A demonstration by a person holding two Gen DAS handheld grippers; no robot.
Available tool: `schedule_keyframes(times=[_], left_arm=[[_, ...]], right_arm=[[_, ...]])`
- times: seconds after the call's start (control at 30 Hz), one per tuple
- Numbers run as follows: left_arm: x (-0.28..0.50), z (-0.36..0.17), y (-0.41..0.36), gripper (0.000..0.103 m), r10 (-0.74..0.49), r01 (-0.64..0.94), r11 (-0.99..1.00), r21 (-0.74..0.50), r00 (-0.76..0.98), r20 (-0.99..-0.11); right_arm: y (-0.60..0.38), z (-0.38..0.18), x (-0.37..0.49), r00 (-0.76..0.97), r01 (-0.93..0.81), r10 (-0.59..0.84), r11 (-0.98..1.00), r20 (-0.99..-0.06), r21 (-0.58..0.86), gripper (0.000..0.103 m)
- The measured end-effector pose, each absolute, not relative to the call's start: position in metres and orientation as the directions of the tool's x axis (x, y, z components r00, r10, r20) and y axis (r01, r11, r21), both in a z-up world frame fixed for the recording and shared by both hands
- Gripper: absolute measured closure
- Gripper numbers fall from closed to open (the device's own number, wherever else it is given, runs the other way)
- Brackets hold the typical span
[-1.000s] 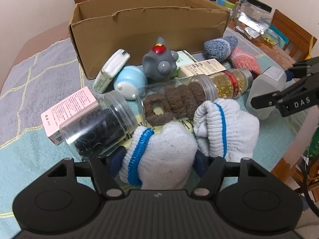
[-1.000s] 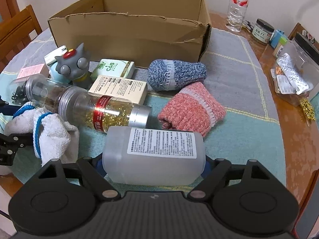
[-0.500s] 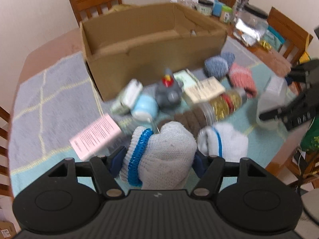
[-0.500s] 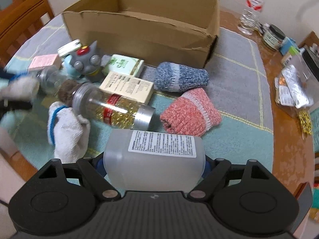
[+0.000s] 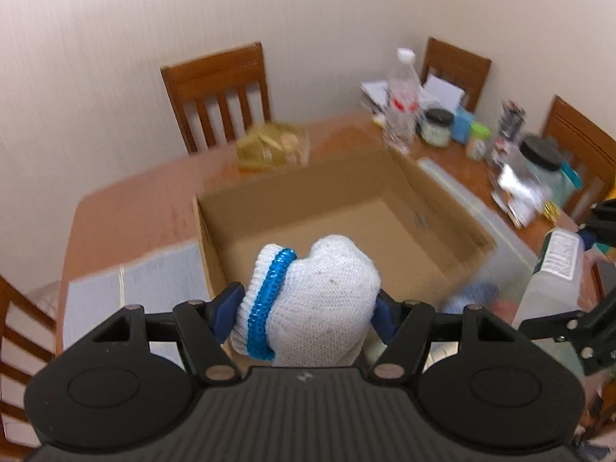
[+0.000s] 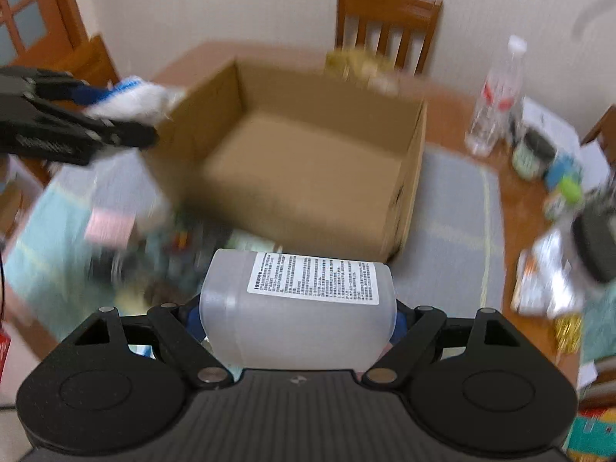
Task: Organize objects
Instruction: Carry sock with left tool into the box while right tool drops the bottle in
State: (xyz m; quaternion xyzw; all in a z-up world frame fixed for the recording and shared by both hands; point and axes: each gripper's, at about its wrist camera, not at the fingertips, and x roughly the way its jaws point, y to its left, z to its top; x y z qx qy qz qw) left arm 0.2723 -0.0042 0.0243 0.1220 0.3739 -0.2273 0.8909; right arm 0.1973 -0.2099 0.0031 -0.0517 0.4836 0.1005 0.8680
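My left gripper (image 5: 308, 308) is shut on a rolled white sock with a blue band (image 5: 308, 300) and holds it in the air over the near left edge of the open, empty cardboard box (image 5: 435, 208). My right gripper (image 6: 296, 319) is shut on a translucent white plastic bottle with a printed label (image 6: 300, 308), held above the table in front of the box (image 6: 408, 177). In the right wrist view the left gripper (image 6: 127, 115) with the sock (image 6: 131, 100) shows at the box's left corner. The bottle also shows at the right of the left wrist view (image 5: 554, 277).
Blurred loose items lie on the cloth in front of the box, among them a pink carton (image 6: 107, 227). A water bottle (image 6: 496, 92), jars (image 6: 535, 154) and packets crowd the table's right side. Wooden chairs (image 5: 219, 92) stand around the table.
Both grippers have lifted their objects off the table and moved forward and up toward the box. The views now look down into the box; the loose items have dropped out of the left view.
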Motion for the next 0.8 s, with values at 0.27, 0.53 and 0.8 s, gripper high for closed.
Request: schedule_keyframes(times=[0.27, 0.53, 0.8], left_arm=[[0.324, 0.011, -0.018, 0.034, -0.267, 0.426, 0.904, 0.029, 0.617, -0.740], [0.332, 0.000, -0.014, 0.006, -0.199, 0.351, 0.935, 0.052, 0.642, -0.741], [0.329, 0.003, -0.005, 0.004, -0.184, 0.324, 0.945, 0.043, 0.635, -0.751]], right_arm=[[-0.215, 0.030, 0.272, 0.607, -0.194, 0.136, 0.981, -0.783, 0.021, 0.016], [-0.211, 0.004, 0.306, 0.548, -0.210, 0.134, 0.978, -0.826, 0.019, 0.016], [-0.205, -0.009, 0.315, 0.530, -0.244, 0.111, 0.970, -0.841, -0.025, 0.006]])
